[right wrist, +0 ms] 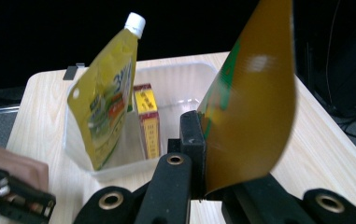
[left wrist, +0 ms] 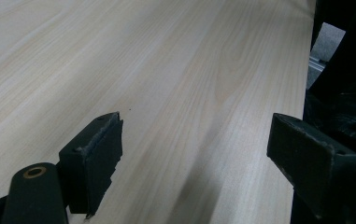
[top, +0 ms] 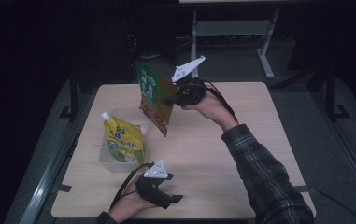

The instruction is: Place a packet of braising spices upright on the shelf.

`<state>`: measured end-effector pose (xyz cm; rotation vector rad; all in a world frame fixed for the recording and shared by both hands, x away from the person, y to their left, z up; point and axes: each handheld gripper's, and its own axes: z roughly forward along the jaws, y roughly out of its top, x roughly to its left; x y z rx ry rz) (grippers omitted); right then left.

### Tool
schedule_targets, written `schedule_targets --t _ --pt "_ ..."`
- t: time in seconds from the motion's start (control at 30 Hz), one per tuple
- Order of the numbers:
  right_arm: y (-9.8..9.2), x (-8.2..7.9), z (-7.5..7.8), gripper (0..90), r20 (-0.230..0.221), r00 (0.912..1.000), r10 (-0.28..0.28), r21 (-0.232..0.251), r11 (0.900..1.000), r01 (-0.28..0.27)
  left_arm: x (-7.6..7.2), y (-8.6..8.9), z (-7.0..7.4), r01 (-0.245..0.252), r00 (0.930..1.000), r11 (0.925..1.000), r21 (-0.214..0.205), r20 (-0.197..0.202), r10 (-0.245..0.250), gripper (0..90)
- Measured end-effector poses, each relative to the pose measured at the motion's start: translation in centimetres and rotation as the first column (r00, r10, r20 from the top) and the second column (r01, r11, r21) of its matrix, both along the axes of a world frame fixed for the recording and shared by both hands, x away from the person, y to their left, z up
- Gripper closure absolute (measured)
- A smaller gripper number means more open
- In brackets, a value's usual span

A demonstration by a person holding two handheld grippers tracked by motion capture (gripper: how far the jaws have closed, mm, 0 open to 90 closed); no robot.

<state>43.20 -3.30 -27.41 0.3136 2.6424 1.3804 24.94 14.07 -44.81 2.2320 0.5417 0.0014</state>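
Note:
A flat green and orange packet [top: 154, 95] hangs in the air above the middle of the wooden table [top: 241, 140], just right of a clear plastic bin [top: 104, 157]. My right gripper [top: 173, 99] is shut on its right edge. In the right gripper view the packet [right wrist: 250, 107] is clamped edge-on between the jaws of the right gripper [right wrist: 203, 140]. My left gripper [top: 172, 189] rests near the table's front edge, jaws pointing right. They stand wide apart in the left gripper view, where the left gripper [left wrist: 199, 135] has only bare table between them.
In the bin [right wrist: 180, 77] a yellow spouted pouch [right wrist: 103, 98] with a white cap stands upright beside a small yellow and red box [right wrist: 147, 116]. The pouch [top: 124, 140] fills the bin's near side. A metal frame and dark floor surround the table.

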Motion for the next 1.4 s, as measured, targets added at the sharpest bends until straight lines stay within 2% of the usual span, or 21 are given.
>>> schedule_targets --t 0.07,0.13,0.3,0.5,0.57,0.63,0.8,0.97,1.13,1.23,1.4 --pt "0.9 0.1 0.1 90.0 -0.016 0.9999 0.001 -0.001 1.0000 -0.001 0.0 -0.1 0.0 -0.001 1.0000 1.0000 -0.002 0.002 0.001 17.7" --pt "1.7 0.4 0.2 90.0 0.003 0.9998 0.020 -0.007 0.9998 -0.020 0.0 -0.1 0.0 -0.002 1.0000 1.0000 -0.008 -0.004 0.002 17.7" --pt "3.6 1.0 0.1 90.0 0.004 0.9989 0.047 -0.012 0.9988 -0.047 0.1 -0.2 -0.1 0.008 1.0000 0.9999 -0.006 -0.003 -0.008 17.7" --pt "5.8 1.9 -0.5 90.0 -0.001 0.9987 0.051 -0.021 0.9985 -0.051 0.1 -0.2 0.0 0.015 0.9999 0.9999 -0.003 0.002 -0.015 17.7" --pt "6.5 2.0 -0.6 90.0 -0.016 0.9989 0.044 -0.012 0.9990 -0.044 0.2 -0.1 -0.1 0.015 0.9999 0.9999 -0.008 -0.001 -0.015 17.7" --pt "7.0 2.4 -0.8 90.0 -0.011 0.9990 0.043 -0.007 0.9990 -0.044 0.1 -0.2 0.0 0.012 0.9999 0.9999 -0.011 -0.006 -0.012 17.7" --pt "7.8 2.8 -1.6 90.0 -0.040 0.9988 0.030 0.002 0.9996 -0.029 0.2 -0.1 0.0 0.018 0.9998 0.9998 -0.002 -0.002 -0.018 17.7" --pt "8.5 3.2 -2.6 90.0 -0.050 0.9983 0.028 -0.002 0.9996 -0.028 0.2 -0.2 -0.1 0.019 0.9998 0.9998 -0.005 -0.005 -0.019 17.7" --pt "9.4 3.3 -4.1 90.0 -0.072 0.9971 0.027 -0.029 0.9992 -0.029 0.2 -0.3 -0.1 0.027 0.9996 0.9996 0.004 -0.012 -0.026 17.7" --pt "9.9 3.4 -5.0 90.0 -0.066 0.9973 0.032 -0.047 0.9983 -0.035 0.2 -0.3 -0.1 0.027 0.9996 0.9996 0.005 -0.009 -0.027 17.7" --pt "10.2 3.2 -5.1 89.5 -0.063 0.9976 0.028 -0.057 0.9979 -0.032 0.2 -0.3 -0.1 0.028 0.9996 0.9996 0.007 -0.010 -0.028 17.7"
